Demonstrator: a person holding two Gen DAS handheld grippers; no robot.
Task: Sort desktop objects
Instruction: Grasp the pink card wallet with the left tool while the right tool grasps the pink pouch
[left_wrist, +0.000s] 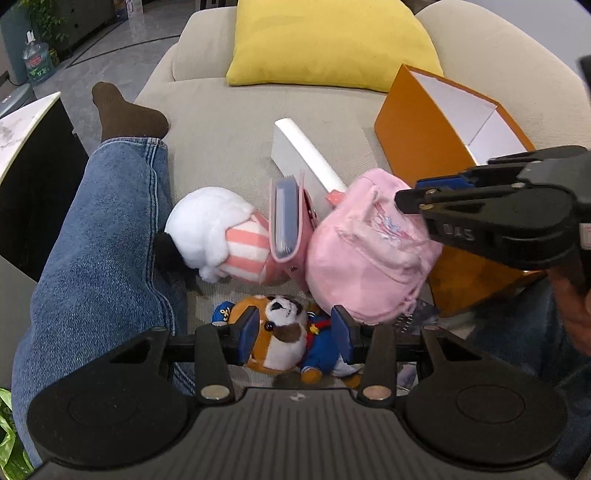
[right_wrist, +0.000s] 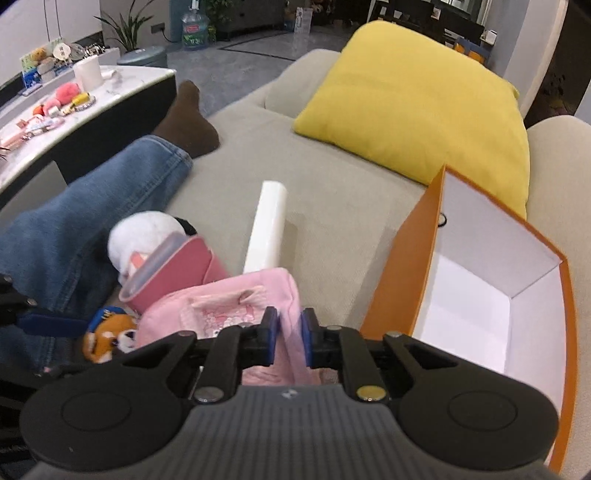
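Observation:
A pink plush bag (left_wrist: 362, 251) lies on the beige sofa seat (left_wrist: 221, 122) beside an open orange box (left_wrist: 417, 122) with a white inside. My right gripper (right_wrist: 290, 338) is shut on a fold of this bag (right_wrist: 221, 306); in the left wrist view it (left_wrist: 406, 199) reaches in from the right. My left gripper (left_wrist: 295, 334) is open just above a brown-and-white plush dog (left_wrist: 280, 332) in a blue outfit, one finger on each side of its head. A white plush with pink stripes (left_wrist: 214, 225), a pink case (left_wrist: 286, 221) and a long white box (left_wrist: 306, 155) lie close by.
A person's jeans leg (left_wrist: 99, 240) with a brown sock stretches along the left of the seat. A yellow cushion (left_wrist: 332, 40) leans at the back. A marble table (right_wrist: 110, 96) with several small items stands left of the sofa.

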